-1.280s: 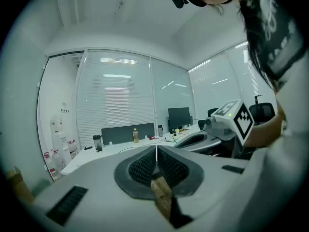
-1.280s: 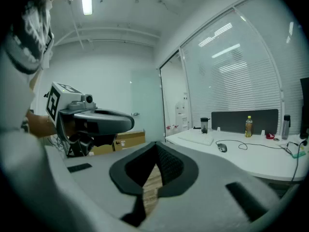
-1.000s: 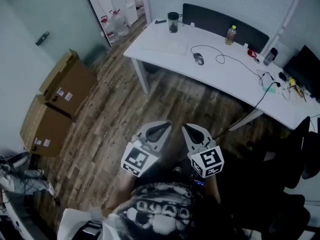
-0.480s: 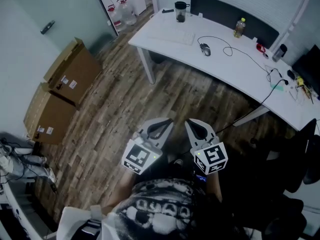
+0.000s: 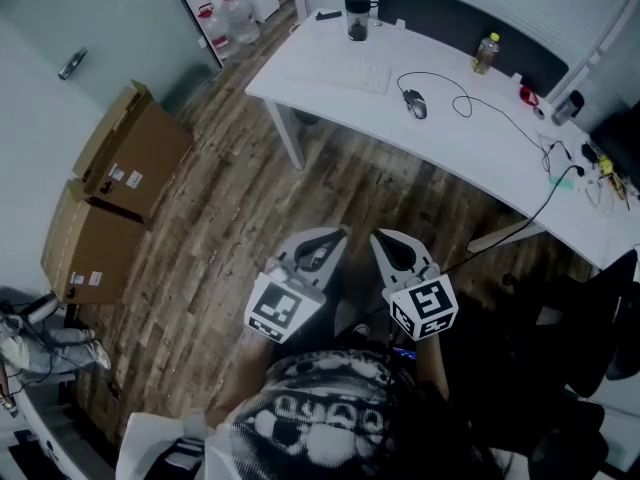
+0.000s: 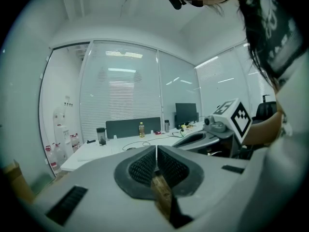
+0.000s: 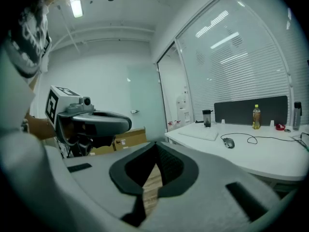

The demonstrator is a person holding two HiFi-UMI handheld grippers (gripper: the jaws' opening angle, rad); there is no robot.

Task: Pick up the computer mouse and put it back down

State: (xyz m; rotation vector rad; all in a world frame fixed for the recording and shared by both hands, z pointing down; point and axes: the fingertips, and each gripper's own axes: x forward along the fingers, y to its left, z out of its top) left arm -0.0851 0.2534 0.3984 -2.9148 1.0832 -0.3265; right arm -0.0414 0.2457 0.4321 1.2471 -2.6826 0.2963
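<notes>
A dark wired computer mouse (image 5: 415, 105) lies on the white desk (image 5: 470, 148), its cable curling off to the right; in the right gripper view the mouse (image 7: 228, 142) sits on the desk (image 7: 270, 161) ahead. Both grippers hang side by side over the wooden floor, well short of the desk. My left gripper (image 5: 335, 236) is shut with nothing in it, and its own view shows the jaws (image 6: 156, 151) meeting. My right gripper (image 5: 380, 238) is shut and empty too, its tips (image 7: 155, 148) closed together.
On the desk stand a keyboard (image 5: 350, 71), a dark cup (image 5: 357, 16), a bottle (image 5: 486, 53) and cables. Cardboard boxes (image 5: 105, 198) are stacked at the left wall, water jugs (image 5: 228, 16) at the back. A black chair (image 5: 590, 368) stands at the right.
The view has shifted and the desk sits a little differently in the frame; both grippers have advanced slightly together toward it, still shut and side by side.
</notes>
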